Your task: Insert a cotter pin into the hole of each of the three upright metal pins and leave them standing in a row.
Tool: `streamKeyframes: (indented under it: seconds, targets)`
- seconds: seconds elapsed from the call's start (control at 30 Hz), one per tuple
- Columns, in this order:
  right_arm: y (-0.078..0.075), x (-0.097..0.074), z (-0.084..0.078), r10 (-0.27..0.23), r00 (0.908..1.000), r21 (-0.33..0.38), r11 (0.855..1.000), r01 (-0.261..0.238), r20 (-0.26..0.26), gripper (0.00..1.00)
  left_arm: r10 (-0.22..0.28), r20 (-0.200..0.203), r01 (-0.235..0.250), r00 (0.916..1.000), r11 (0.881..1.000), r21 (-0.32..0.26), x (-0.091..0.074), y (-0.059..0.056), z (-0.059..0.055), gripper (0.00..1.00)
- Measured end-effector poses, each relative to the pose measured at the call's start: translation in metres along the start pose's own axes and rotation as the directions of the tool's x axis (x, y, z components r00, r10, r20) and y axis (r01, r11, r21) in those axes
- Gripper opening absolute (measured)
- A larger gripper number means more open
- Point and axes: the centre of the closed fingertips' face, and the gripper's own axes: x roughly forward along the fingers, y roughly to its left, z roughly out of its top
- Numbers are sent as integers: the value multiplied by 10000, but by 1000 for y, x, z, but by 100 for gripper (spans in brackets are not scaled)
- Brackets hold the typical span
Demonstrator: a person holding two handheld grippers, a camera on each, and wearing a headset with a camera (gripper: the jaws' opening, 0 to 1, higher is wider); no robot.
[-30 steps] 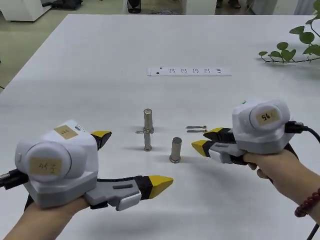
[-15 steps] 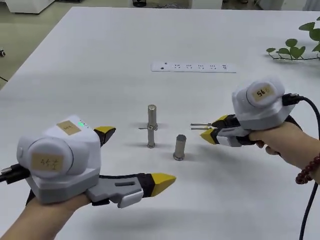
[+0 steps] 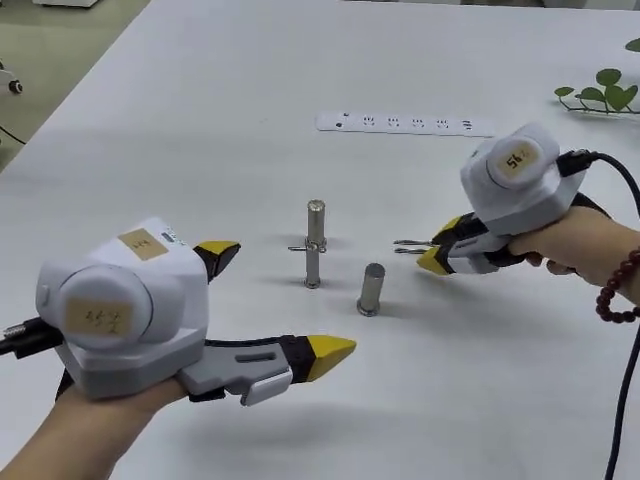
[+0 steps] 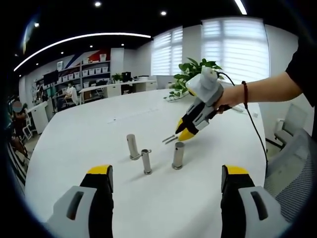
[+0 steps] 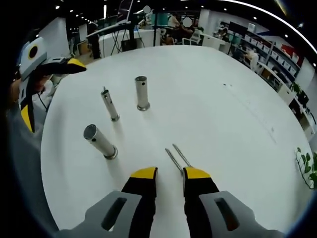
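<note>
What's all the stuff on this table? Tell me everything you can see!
table: one, white, under everything
metal pins: three, silver, standing upright in the middle of the table
fitted cotter pin: one, silver, stuck through the middle metal pin
loose cotter pins: two, silver, side by side at the right gripper's tips
power strip: one, white, lying flat on the far side of the table
plant: one, green, at the far right
bracelet: one, dark red beads, on the right wrist
left gripper: one, white with yellow tips, jaws wide apart, near left
right gripper: one, white with yellow tips, jaws slightly apart, at the right
</note>
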Motion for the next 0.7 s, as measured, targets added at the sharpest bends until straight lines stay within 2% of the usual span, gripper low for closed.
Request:
streamKeyframes:
  seconds: [0.27, 0.33, 0.53, 0.6, 0.7]
  targets:
    - [-9, 10, -2, 334, 9978, -667, 9971, -372, -578, 13, -41, -119, 41, 9999, 10000, -36, 0, -1, -3, 88]
    - [-14, 13, -2, 366, 9976, -660, 9970, -405, -593, 12, -62, -131, 61, 9999, 10000, -50, 0, -1, -4, 88]
    - [-11, 17, -9, 527, 9934, -684, 9959, -599, -1020, 11, -82, -165, 81, 9998, 9999, -71, 0, -1, -5, 88]
    - [-14, 18, -7, 584, 9938, -548, 9965, -637, -948, 10, -78, -167, 77, 9998, 9999, -71, 0, -1, -6, 88]
    - [-11, 16, -8, 696, 9921, -533, 9957, -754, -1046, 8, -88, -201, 86, 9998, 9999, -90, 0, -2, -7, 87]
